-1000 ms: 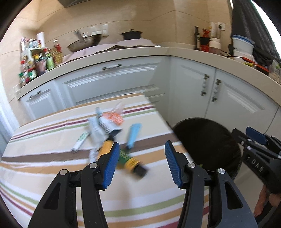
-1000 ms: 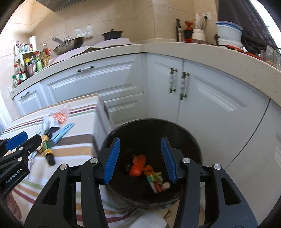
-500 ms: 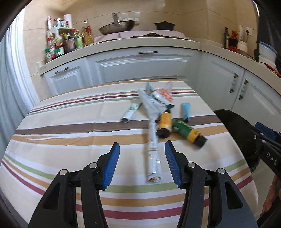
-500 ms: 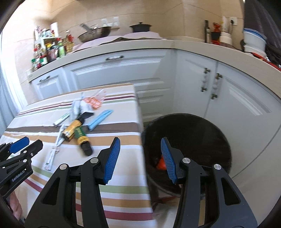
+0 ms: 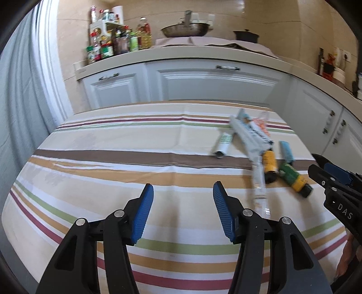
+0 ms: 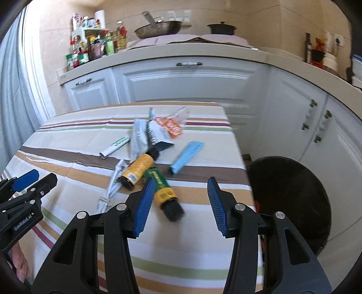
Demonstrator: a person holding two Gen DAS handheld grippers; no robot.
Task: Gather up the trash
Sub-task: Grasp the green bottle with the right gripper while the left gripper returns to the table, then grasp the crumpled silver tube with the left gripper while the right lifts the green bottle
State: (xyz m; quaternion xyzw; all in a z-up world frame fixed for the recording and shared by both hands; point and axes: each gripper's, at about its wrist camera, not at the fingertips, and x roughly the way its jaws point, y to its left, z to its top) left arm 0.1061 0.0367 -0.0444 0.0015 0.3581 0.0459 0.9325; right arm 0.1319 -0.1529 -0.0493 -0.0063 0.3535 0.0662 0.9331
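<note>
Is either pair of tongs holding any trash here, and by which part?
Nothing is held. The left tongs and right tongs are both open and empty above the table.

Beyond the tongs, white cabinets [image 5: 215, 83] under a pale countertop [image 6: 203, 50] wrap a beige-tiled wall [image 5: 282, 20], a spice rack [image 5: 101, 43] far left, curtain [image 5: 20, 90] beside it, daylight throughout.
</note>
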